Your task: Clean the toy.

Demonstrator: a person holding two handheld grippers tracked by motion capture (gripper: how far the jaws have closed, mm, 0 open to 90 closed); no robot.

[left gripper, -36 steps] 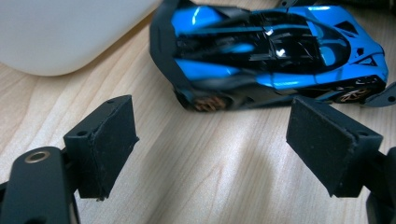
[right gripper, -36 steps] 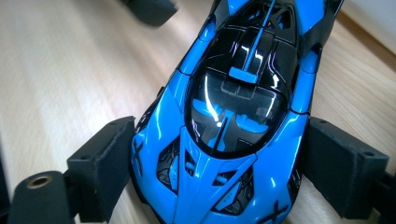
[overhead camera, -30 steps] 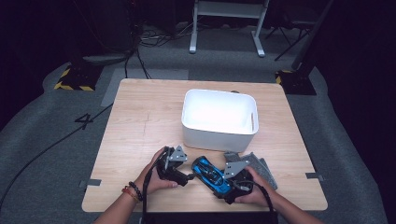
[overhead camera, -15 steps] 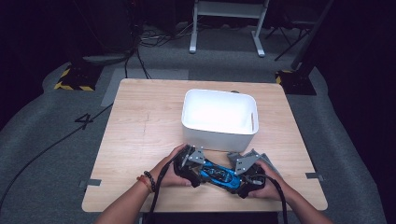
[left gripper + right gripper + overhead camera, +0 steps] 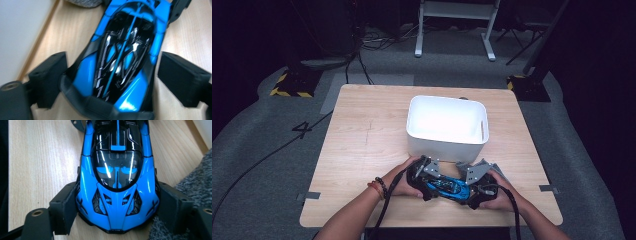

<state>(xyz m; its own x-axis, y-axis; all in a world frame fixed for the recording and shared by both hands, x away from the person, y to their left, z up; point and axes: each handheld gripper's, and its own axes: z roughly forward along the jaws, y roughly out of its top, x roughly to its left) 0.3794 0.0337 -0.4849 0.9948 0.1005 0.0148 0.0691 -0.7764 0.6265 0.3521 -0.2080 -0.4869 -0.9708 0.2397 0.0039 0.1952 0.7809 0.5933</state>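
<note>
A blue and black toy car [image 5: 447, 187] lies on the wooden table [image 5: 362, 150] near its front edge, between both hands. My left gripper [image 5: 428, 176] reaches over the car's tail [image 5: 120, 57]. Its jaws have just been closing a little: the left pad [image 5: 50, 75] meets the black rear edge, and a thin gap shows at the right pad [image 5: 182, 77]. My right gripper [image 5: 474, 186] faces it from the right. Its jaws have been closing, and both pads [image 5: 63, 207] press on the sides of the car's nose [image 5: 117, 182].
A white plastic bin [image 5: 447, 102] stands just behind the hands, right of the table's centre. Tape strips mark the table's front corners. Cables trail from both grippers over the front edge. Dark floor, cables and a metal stand lie beyond the table.
My left gripper has slid right until its jaws straddle the car's tail. The right hand shifted slightly right, and the car turned from a diagonal to nearly parallel with the front edge.
</note>
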